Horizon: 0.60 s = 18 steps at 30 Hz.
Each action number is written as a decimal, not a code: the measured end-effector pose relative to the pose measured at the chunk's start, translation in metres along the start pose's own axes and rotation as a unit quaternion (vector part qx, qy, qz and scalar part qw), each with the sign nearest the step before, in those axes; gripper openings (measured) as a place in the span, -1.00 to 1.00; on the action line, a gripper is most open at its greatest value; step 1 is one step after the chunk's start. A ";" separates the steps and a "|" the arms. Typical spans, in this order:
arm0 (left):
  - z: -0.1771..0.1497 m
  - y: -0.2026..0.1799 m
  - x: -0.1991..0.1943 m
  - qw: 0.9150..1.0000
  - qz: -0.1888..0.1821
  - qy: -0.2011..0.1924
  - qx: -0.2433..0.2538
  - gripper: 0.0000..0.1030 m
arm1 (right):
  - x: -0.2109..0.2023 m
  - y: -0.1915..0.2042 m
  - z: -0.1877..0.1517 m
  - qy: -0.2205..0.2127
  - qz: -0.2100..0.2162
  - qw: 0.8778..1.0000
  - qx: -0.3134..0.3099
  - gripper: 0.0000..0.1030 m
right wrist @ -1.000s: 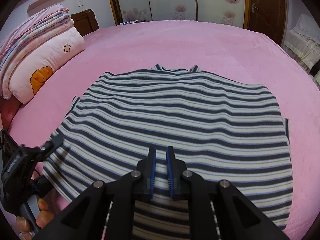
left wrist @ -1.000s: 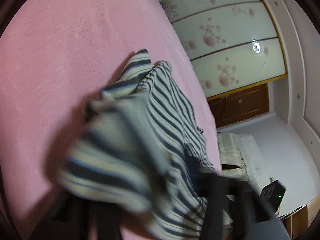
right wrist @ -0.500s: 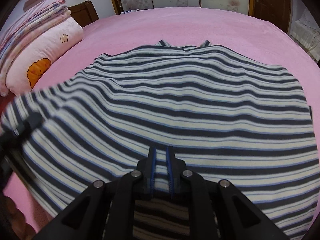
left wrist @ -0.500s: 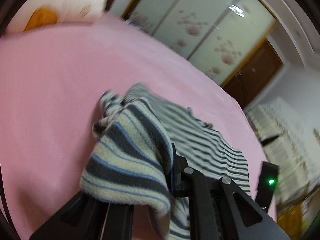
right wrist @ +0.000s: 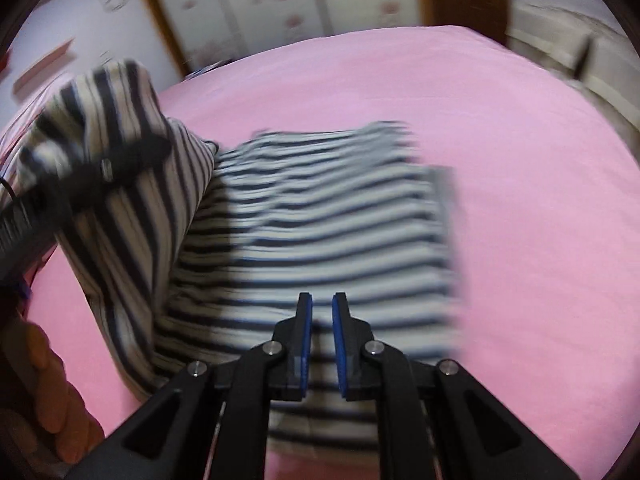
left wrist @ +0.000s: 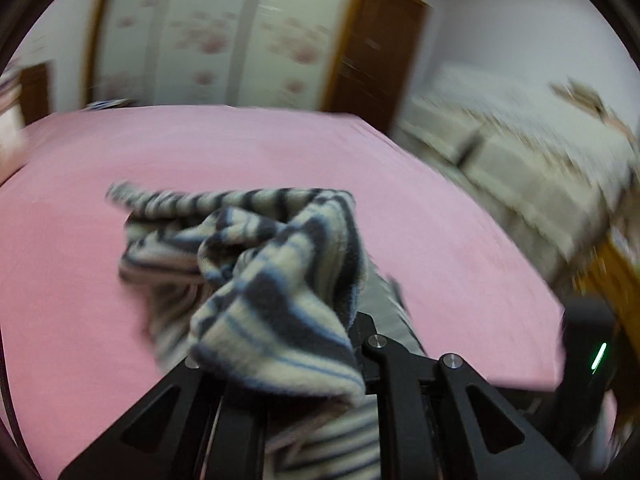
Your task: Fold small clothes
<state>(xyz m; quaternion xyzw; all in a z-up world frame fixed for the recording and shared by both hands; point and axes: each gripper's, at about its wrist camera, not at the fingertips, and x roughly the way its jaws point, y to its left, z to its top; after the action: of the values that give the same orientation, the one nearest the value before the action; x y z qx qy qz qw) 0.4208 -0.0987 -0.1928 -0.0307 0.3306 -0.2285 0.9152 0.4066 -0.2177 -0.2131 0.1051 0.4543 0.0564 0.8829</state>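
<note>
The left tongs (right wrist: 160,148) hang raised above the pink bed (right wrist: 520,200), clamped on the navy-and-cream striped fleece top (right wrist: 320,220); the right tongs (right wrist: 322,312) pinch its near hem.

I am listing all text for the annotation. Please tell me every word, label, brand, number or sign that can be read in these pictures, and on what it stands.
None: no word, number or brand can be read in either view.
striped garment: stripes only, no label visible.
wardrobe doors: flower pattern, no lettering.
pink bedspread: plain.
green light on a dark device: a glowing mark, not a character.
Both views are motion-blurred, so small print could be missed.
</note>
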 end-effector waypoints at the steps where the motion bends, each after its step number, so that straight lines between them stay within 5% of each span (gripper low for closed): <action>1: -0.009 -0.014 0.007 1.000 -0.012 0.018 0.021 -0.83 | -0.006 -0.017 -0.004 -0.002 -0.007 1.000 0.014 -0.80; 6: -0.059 -0.055 0.046 0.984 -0.014 0.135 0.117 -0.63 | -0.024 -0.079 -0.028 0.005 -0.025 0.998 0.065 -0.80; 11: -0.067 -0.050 0.015 0.989 -0.034 0.115 0.092 -0.02 | -0.027 -0.099 -0.045 0.015 -0.012 0.996 0.083 -0.80; 15: -0.069 -0.035 -0.026 0.993 -0.033 0.088 0.066 0.03 | -0.030 -0.093 -0.045 0.014 0.013 0.996 0.082 -0.80; 18: -0.073 -0.019 -0.049 0.997 0.010 0.060 0.044 0.13 | -0.038 -0.085 -0.044 0.004 0.026 0.997 0.077 -0.80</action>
<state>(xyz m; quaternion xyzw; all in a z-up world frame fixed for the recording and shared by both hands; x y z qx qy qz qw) 0.3351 -0.0868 -0.2170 0.0267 0.3746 -0.2354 0.8964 0.3492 -0.3017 -0.2280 0.1847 0.4579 0.0444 0.8685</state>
